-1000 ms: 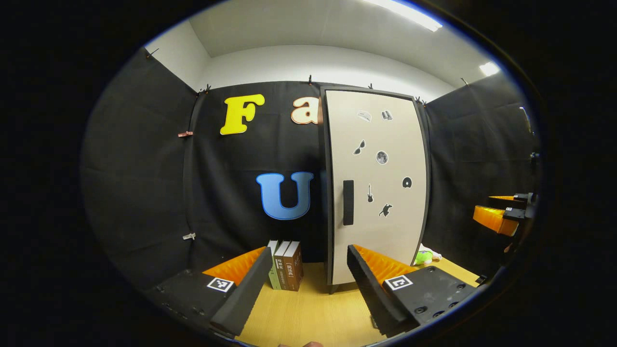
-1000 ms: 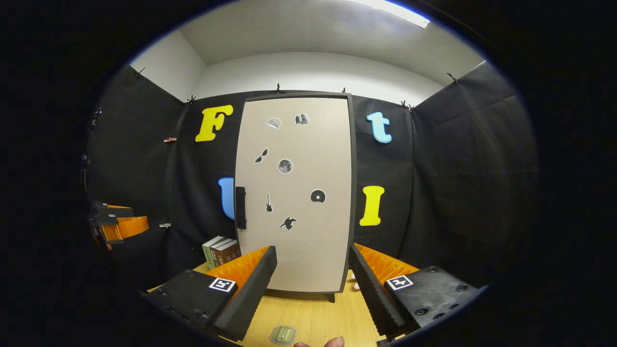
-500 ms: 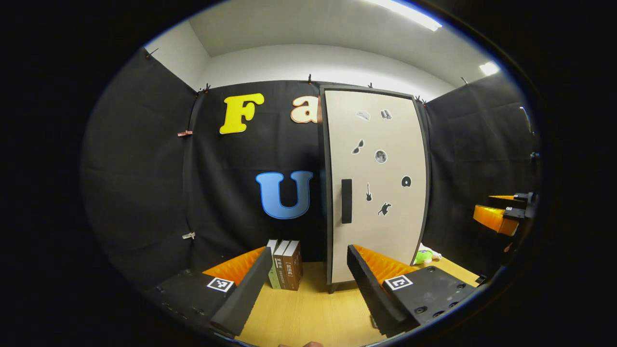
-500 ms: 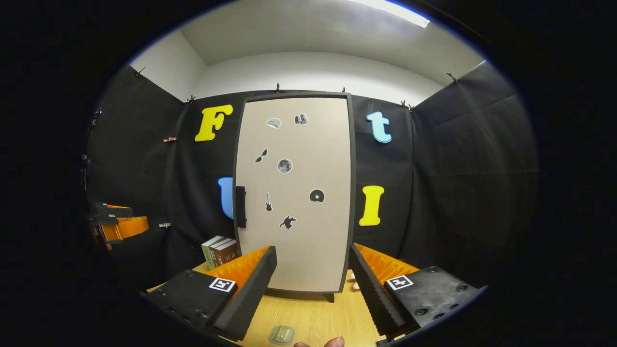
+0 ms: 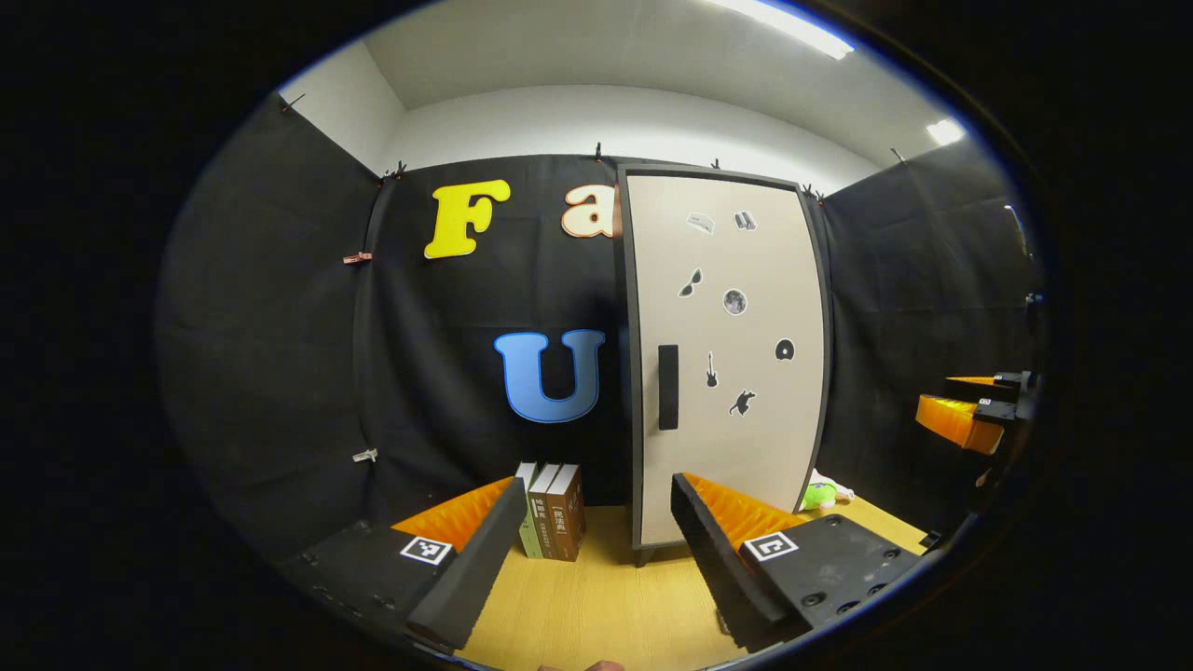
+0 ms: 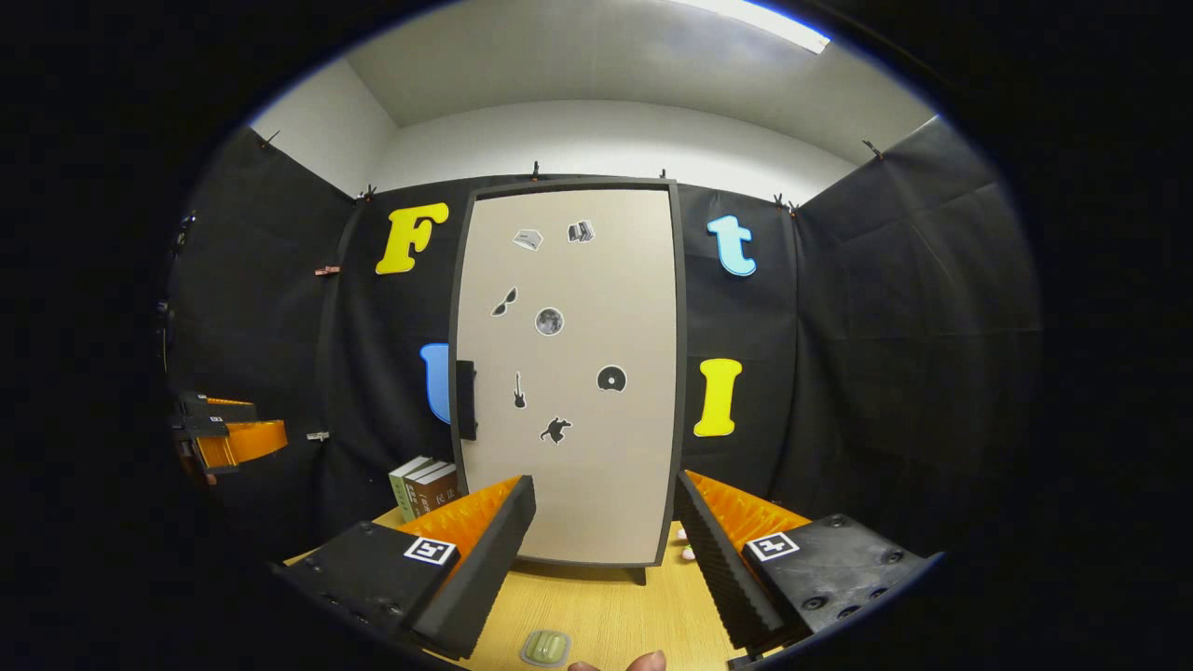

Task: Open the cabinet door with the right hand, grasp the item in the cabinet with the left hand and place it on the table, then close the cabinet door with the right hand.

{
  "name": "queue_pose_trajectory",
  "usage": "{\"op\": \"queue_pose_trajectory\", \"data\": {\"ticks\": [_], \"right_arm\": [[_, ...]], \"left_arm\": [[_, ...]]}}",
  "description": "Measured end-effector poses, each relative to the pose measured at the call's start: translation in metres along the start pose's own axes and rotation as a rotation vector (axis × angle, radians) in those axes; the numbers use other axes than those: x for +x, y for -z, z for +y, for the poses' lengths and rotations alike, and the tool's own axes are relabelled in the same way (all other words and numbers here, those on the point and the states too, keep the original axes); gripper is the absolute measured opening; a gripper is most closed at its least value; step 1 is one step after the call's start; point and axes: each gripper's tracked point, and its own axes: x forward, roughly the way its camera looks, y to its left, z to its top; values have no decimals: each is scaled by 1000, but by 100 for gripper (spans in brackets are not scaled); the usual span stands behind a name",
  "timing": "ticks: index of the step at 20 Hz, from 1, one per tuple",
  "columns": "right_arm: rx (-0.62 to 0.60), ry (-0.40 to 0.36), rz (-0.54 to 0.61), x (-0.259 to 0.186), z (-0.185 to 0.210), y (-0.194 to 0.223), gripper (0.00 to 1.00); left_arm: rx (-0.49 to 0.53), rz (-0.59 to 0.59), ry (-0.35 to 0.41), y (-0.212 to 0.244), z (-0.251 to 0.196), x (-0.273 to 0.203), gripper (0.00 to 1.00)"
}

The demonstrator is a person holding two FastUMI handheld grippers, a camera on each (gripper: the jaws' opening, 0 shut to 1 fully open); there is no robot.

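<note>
A tall beige cabinet (image 5: 736,373) with a dark frame stands on the wooden table (image 5: 606,606), its door shut. A black vertical handle (image 5: 668,387) sits on the door's left edge, also seen as the handle (image 6: 465,401) in the right gripper view. Small dark stickers dot the cabinet door (image 6: 569,373). My left gripper (image 5: 587,550) is open, well short of the cabinet and left of it. My right gripper (image 6: 601,550) is open, facing the door's middle from a distance. What lies inside the cabinet is hidden. The right gripper (image 5: 969,415) shows at the left gripper view's far right edge, the left gripper (image 6: 224,433) at the right gripper view's far left.
Three upright books (image 5: 552,513) stand left of the cabinet, also seen as books (image 6: 427,485). A green soft toy (image 5: 820,494) lies behind the cabinet's right side. A small pale green pad (image 6: 546,647) lies on the table (image 6: 606,615) near my right gripper.
Both views drift very slightly; the cabinet sits a touch higher in the left gripper view. Door stays shut and both grippers stay open.
</note>
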Motion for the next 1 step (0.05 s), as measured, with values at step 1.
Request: {"op": "queue_pose_trajectory", "data": {"ticks": [1], "right_arm": [[1, 0, 0, 0, 0, 0, 97]], "left_arm": [[0, -1, 1, 1, 0, -1, 98]]}}
